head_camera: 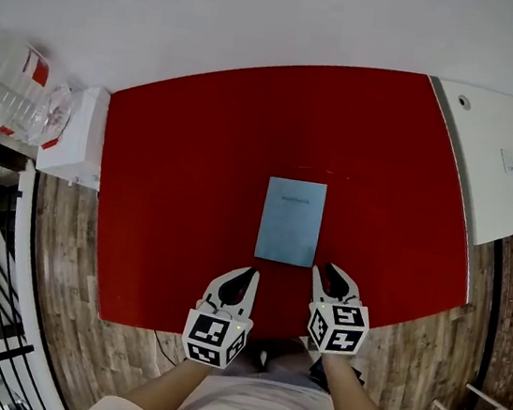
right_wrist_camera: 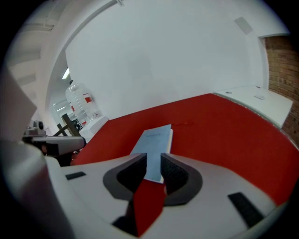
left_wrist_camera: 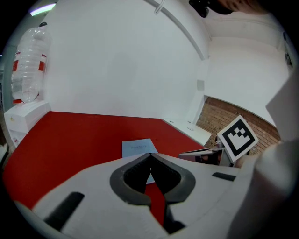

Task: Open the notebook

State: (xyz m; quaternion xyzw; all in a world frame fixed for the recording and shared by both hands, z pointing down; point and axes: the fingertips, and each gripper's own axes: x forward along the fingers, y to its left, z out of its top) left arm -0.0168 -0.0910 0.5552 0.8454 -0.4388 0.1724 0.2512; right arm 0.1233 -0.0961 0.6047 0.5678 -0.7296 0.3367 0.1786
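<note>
Left tongs [head_camera: 247, 274] closed; right tongs [head_camera: 330, 275] seemingly parted.

The notebook [head_camera: 290, 220] cover's print is too small to read.

The notebook [head_camera: 291, 221] is a thin, pale blue rectangle with a short line of dark print near the top of its cover, too small to read. It is closed and lies flat on the red table [head_camera: 176, 169], its long sides running away from the person, near the table's front edge. What seems to be a white page edge shows along its right side.
</note>
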